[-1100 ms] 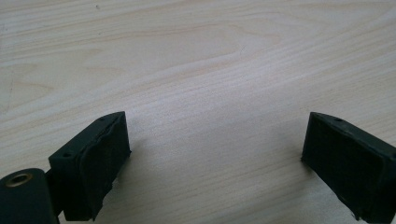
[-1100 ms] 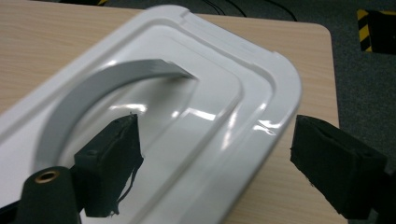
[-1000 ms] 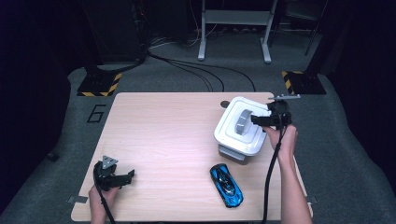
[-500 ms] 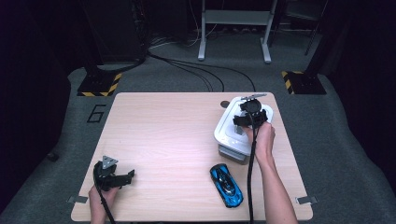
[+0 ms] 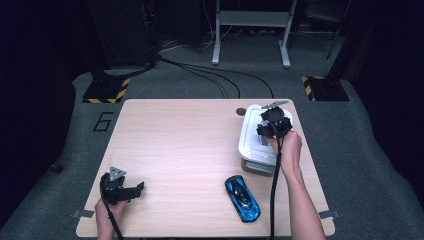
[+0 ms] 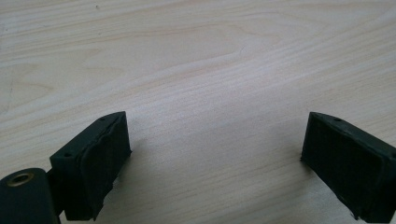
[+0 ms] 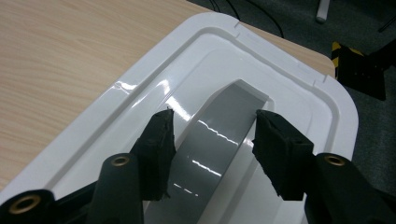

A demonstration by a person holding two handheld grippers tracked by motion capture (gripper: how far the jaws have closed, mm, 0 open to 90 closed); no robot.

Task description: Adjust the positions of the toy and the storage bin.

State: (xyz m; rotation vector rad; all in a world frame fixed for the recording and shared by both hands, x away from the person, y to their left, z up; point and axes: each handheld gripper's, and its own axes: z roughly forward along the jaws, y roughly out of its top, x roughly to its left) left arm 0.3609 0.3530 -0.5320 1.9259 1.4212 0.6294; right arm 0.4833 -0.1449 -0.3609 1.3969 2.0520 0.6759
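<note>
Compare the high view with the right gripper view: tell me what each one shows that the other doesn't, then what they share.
High view alone: the blue toy car near the table's front edge, the left gripper low over bare wood, both forearms, the floor cables.

Right gripper view alone: the grey handle on the white lid, with the right gripper's fingers open on either side of it.

Both: the white lidded box and the wooden table.

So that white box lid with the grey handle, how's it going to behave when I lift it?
The white lid looks like moulded plastic, so probably stiff and light. Its grey handle is glossy, so it may slip between the jaws of the right gripper, which stand on either side of it, not yet closed. A lift at the middle should stay fairly level.
</note>
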